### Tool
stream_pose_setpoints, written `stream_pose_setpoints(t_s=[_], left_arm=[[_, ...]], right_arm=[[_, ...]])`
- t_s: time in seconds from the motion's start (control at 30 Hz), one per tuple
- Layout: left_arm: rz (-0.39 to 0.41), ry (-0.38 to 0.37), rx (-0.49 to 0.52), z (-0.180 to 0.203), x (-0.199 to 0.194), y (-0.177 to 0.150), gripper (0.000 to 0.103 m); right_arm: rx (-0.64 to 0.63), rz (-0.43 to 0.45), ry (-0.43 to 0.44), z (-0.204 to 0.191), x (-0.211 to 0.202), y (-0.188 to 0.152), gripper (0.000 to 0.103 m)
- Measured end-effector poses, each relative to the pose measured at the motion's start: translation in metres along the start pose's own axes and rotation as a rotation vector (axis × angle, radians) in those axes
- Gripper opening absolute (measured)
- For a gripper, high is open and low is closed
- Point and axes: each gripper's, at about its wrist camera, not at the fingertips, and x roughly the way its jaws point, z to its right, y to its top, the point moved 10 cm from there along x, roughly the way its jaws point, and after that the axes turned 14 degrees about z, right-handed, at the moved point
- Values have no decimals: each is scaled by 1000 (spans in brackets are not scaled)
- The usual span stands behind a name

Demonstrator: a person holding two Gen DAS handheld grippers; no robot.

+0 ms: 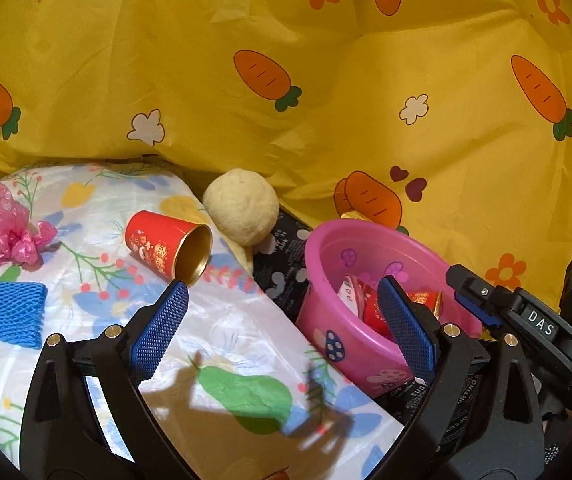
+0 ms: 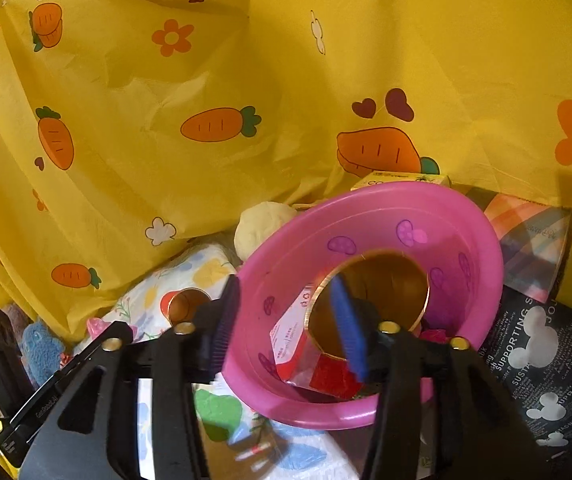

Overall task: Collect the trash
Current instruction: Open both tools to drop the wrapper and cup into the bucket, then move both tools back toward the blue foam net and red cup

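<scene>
My left gripper (image 1: 286, 328) points down at a slant over the floral plastic sheet (image 1: 222, 320), its jaws spread wide with nothing between them. At the far left of that view lie a blue mesh sleeve (image 1: 4, 310) and a crumpled pink plastic bag (image 1: 10, 228). Right of them a red paper cup (image 1: 168, 246) lies on its side, its gold mouth just beyond my left fingertip (image 1: 176, 294). A cream ball (image 1: 242, 208) sits behind the cup, against the yellow carrot-print cloth (image 1: 286, 60) that closes off the back. Bare sheet lies open between the fingers.

In the right wrist view, my right gripper (image 2: 286, 320) is partly open and straddles the near rim of the pink basin (image 2: 365, 208), one finger outside and the other inside. Another gold-lined cup (image 2: 369, 300) and red wrappers (image 2: 325, 376) lie loose in the basin. Boxes (image 2: 529, 236) crowd its right edge.
</scene>
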Motion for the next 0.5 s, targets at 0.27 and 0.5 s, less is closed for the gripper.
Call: stream_pose_setpoints(t_s=[0.27, 0.5], left_arm=[[19, 68, 4, -26, -20, -5, 95], [19, 215, 29, -82, -51, -15, 95]], right_arm=[[-58, 37, -49, -4, -18, -1, 69], [-177, 65, -45, -40, -31, -21, 85]])
